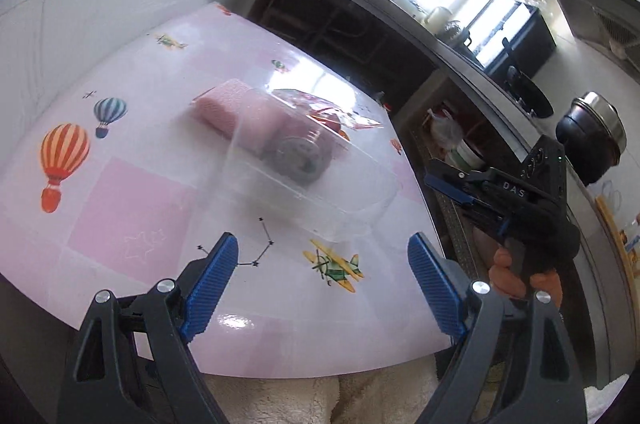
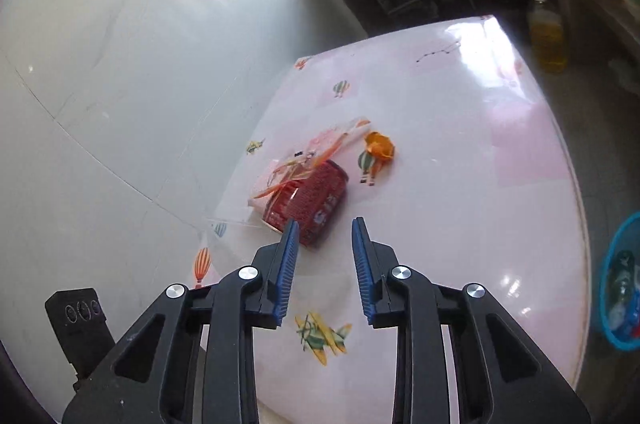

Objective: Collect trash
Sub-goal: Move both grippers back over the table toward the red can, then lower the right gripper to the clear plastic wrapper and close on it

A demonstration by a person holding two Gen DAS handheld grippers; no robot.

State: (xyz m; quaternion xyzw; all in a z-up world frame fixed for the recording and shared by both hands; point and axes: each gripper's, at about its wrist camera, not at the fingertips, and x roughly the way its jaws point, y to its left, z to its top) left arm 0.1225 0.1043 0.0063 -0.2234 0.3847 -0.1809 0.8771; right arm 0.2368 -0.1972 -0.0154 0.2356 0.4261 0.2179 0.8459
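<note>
A red can (image 2: 312, 200) lies on its side on the pink patterned table (image 2: 460, 184), with a clear wrapper (image 2: 316, 152) printed in pink and orange against its far end. An orange crumpled scrap (image 2: 380, 146) sits just right of them. My right gripper (image 2: 326, 224) hovers above the can's near end, open, jaws narrowly apart with nothing between them. In the left wrist view a blurred clear plastic box (image 1: 320, 192) stands in front of the can (image 1: 300, 156) and a pink blurred thing (image 1: 232, 108). My left gripper (image 1: 324, 248) is wide open just short of the box.
A blue bin (image 2: 620, 280) holding trash stands on the floor right of the table. A yellow oil bottle (image 2: 546, 36) is beyond the far edge. Dark shelving (image 1: 340, 24) and a counter with a pot (image 1: 596, 140) run behind. A hand (image 1: 508, 272) holds the right gripper's body (image 1: 516, 192).
</note>
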